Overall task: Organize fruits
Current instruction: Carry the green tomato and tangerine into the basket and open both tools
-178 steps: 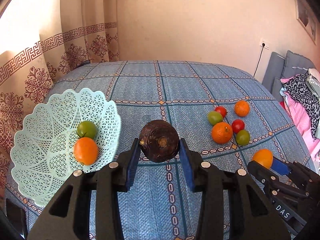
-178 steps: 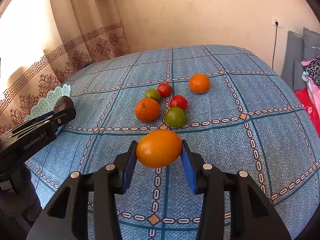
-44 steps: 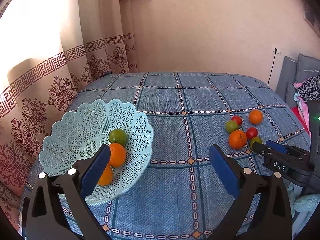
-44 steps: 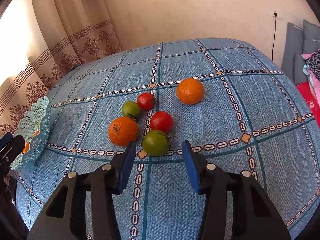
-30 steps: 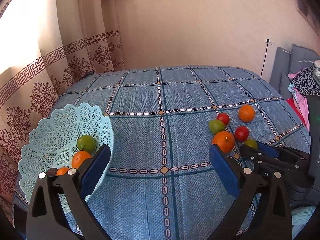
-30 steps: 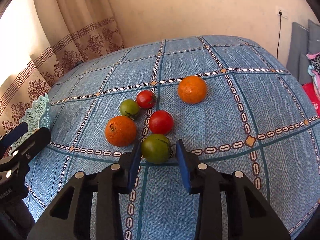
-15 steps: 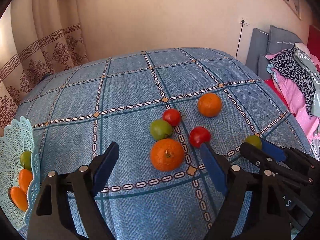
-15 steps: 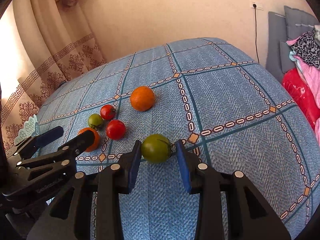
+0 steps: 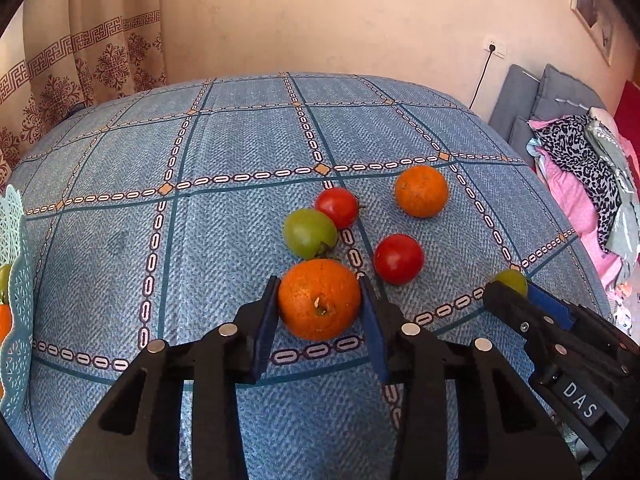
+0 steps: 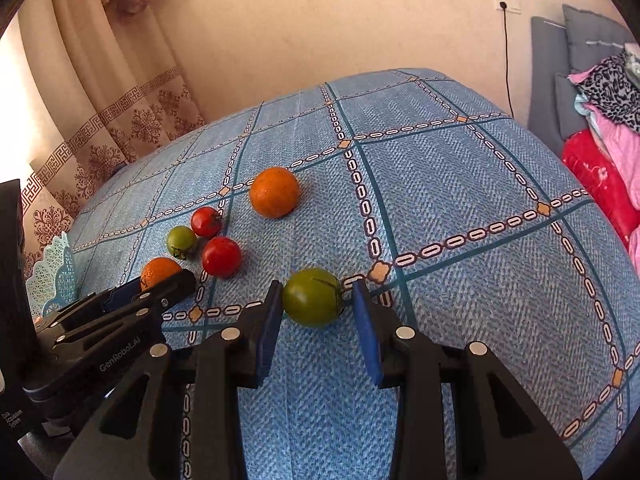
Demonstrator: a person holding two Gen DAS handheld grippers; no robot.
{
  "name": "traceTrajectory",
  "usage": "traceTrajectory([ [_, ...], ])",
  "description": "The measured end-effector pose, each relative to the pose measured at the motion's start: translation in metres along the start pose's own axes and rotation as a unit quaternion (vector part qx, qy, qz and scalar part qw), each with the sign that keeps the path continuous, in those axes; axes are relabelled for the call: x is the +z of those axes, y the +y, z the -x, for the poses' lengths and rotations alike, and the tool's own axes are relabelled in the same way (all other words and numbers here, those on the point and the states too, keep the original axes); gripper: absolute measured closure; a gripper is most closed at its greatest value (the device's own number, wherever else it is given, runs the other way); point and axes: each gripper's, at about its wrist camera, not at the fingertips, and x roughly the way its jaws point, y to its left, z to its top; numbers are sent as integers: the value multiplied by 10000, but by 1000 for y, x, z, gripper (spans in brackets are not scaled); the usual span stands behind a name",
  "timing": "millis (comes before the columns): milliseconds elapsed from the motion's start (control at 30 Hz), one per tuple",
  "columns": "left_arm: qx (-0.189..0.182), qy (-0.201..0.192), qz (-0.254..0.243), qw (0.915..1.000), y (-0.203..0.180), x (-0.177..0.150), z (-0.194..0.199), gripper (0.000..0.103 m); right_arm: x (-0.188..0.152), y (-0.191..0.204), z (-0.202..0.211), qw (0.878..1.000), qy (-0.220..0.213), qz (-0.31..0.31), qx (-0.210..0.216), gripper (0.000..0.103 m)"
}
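- An orange (image 9: 319,299) is flanked by the blue pads of the left gripper (image 9: 320,312); the jaws are pressed to both its sides, on the blue checked table (image 9: 224,240).
- A green tomato (image 10: 313,297) is clasped between the jaws of the right gripper (image 10: 316,316), apart from the other fruit.
- "GenRobot.AI" is read on the left gripper in the right wrist view; "DAS" on the right gripper in the left wrist view.
- Half a second ago the left jaws were spread wide around the orange; they are now closed in on it.
- A mint lattice basket (image 9: 16,280) is seen at the left edge.
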Motion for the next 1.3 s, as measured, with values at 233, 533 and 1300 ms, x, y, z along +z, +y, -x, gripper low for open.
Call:
traceTrajectory([
  [233,115,-197,135,9996,16,0,22,64,-1,10,2,9996,-121,65,-231,67],
  [533,469,-808,255,9953,46,2,80,64,-3,54,28,9985,-406,369,-63,67],
  [1300,1370,-1222,815,9796,201,-28,147,63,-31,218,57,9814,-586,1361,1217,67],
])
